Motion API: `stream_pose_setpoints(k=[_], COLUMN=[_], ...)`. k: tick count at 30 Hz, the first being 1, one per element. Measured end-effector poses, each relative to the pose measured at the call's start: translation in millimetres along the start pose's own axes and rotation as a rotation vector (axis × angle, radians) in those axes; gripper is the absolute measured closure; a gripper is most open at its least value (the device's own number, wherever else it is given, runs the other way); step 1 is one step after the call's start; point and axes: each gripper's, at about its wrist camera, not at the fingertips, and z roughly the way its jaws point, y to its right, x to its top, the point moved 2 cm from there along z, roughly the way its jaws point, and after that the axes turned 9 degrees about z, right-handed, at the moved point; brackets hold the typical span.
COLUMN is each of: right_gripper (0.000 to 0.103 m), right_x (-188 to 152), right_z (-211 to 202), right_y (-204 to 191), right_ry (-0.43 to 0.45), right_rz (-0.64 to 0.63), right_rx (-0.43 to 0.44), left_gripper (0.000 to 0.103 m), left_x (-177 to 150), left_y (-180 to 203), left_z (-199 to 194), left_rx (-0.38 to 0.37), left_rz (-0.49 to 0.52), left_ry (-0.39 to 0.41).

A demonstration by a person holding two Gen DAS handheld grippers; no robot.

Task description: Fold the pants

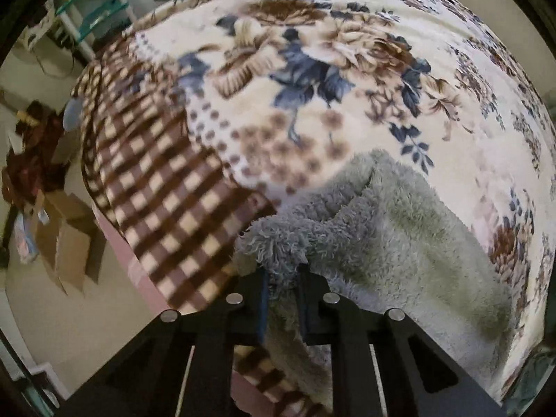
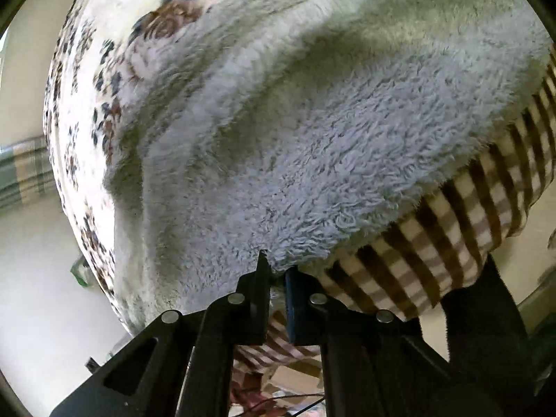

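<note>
The pants [image 1: 399, 236] are fluffy grey fleece and lie on a bed covered by a floral blanket [image 1: 312, 69]. My left gripper [image 1: 283, 278] is shut on a bunched edge of the pants near the bed's checked border. In the right wrist view the pants [image 2: 295, 139] fill most of the frame. My right gripper [image 2: 276, 274] is shut on their near edge, just above the checked border [image 2: 451, 229]. The rest of the pants' outline is hidden by the close view.
The checked blanket border [image 1: 156, 191] hangs over the bed's side. Cardboard boxes [image 1: 69, 243] and dark clutter [image 1: 31, 160] sit on the floor at left. A shelf unit [image 1: 93, 3] stands at far left. A plaid cloth [image 2: 24, 170] shows at left.
</note>
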Motion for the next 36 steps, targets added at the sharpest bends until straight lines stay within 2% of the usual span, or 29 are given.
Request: stream_pose_setpoints(k=[2, 4, 6, 7, 9, 11, 13, 14, 17, 19, 21, 23, 25, 27, 29, 30, 31, 32, 33, 36], right_gripper=[0.095, 0.094, 0.079, 0.074, 0.054, 0.048, 0.042, 0.04, 0.036, 0.032, 0.028, 0.028, 0.028, 0.028, 0.028, 0.036, 0.047, 0.079, 0.089, 0.096], right_x=[5.8, 5.2, 5.5, 5.7, 4.9, 7.8, 16.1, 23.7, 69.3, 113.8, 171.3, 222.9, 272.6, 315.4, 339.8, 347.2, 353.2, 356.7, 357.7, 354.6], right_z=[5.3, 21.7, 26.3, 26.1, 12.0, -11.3, -36.9, -50.9, -109.0, -151.4, -189.5, -208.3, -208.5, -197.5, -180.5, -172.7, -166.7, -162.1, -163.0, -172.1], right_y=[-11.2, -10.9, -5.1, -6.2, -1.3, 5.5, 12.8, 17.6, 37.6, 49.5, 62.6, 74.0, 83.7, 94.9, 101.9, 106.5, 108.9, 110.1, 110.0, 107.0], right_ry=[-0.003, -0.042, -0.09, -0.107, -0.121, -0.119, -0.1, -0.083, 0.032, 0.155, 0.306, 0.389, 0.387, 0.323, 0.254, 0.241, 0.22, 0.216, 0.245, 0.347], right_rz=[-0.023, -0.059, -0.067, -0.062, -0.062, -0.079, -0.091, -0.092, -0.101, -0.121, -0.152, -0.171, -0.185, -0.202, -0.214, -0.21, -0.218, -0.224, -0.229, -0.251], right_rx=[-0.036, -0.088, -0.102, -0.092, -0.051, -0.03, -0.013, -0.011, -0.017, -0.045, -0.125, -0.191, -0.235, -0.239, -0.254, -0.27, -0.275, -0.274, -0.278, -0.26], left_gripper=[0.088, 0.088, 0.088, 0.083, 0.076, 0.049, 0.03, 0.028, 0.028, 0.027, 0.027, 0.027, 0.027, 0.027, 0.027, 0.027, 0.027, 0.027, 0.027, 0.027], left_x=[4.1, 3.8, 3.0, 2.1, 0.5, -2.6, -6.8, -11.2, -19.9, -34.0, -52.0, -71.9, -95.2, -112.6, -123.7, -125.8, -128.0, -128.5, -129.5, -127.0], left_y=[-0.6, 6.8, 18.1, 23.2, 30.9, 40.6, 52.1, 61.0, 93.2, 130.5, 171.8, 211.5, 261.8, 305.2, 344.0, 358.4, 370.3, 384.0, 398.6, 419.2], left_z=[7.2, 10.1, 1.2, -7.0, -22.7, -40.1, -56.6, -66.2, -81.8, -91.7, -93.6, -87.4, -73.3, -56.5, -39.7, -33.6, -28.1, -21.2, -11.5, 14.9], left_rx=[-0.018, -0.032, -0.031, -0.038, -0.025, 0.003, 0.02, 0.023, 0.031, 0.016, 0.004, -0.021, -0.059, -0.065, -0.055, -0.061, -0.057, -0.04, -0.024, 0.005], left_rz=[0.021, 0.047, 0.091, 0.115, 0.158, 0.201, 0.23, 0.243, 0.298, 0.353, 0.407, 0.451, 0.505, 0.552, 0.591, 0.61, 0.628, 0.646, 0.671, 0.707], left_ry=[-0.032, -0.067, -0.068, -0.054, -0.021, 0.014, 0.026, 0.033, 0.033, 0.047, 0.056, 0.035, 0.013, 0.001, -0.011, -0.01, -0.009, -0.008, -0.012, -0.058])
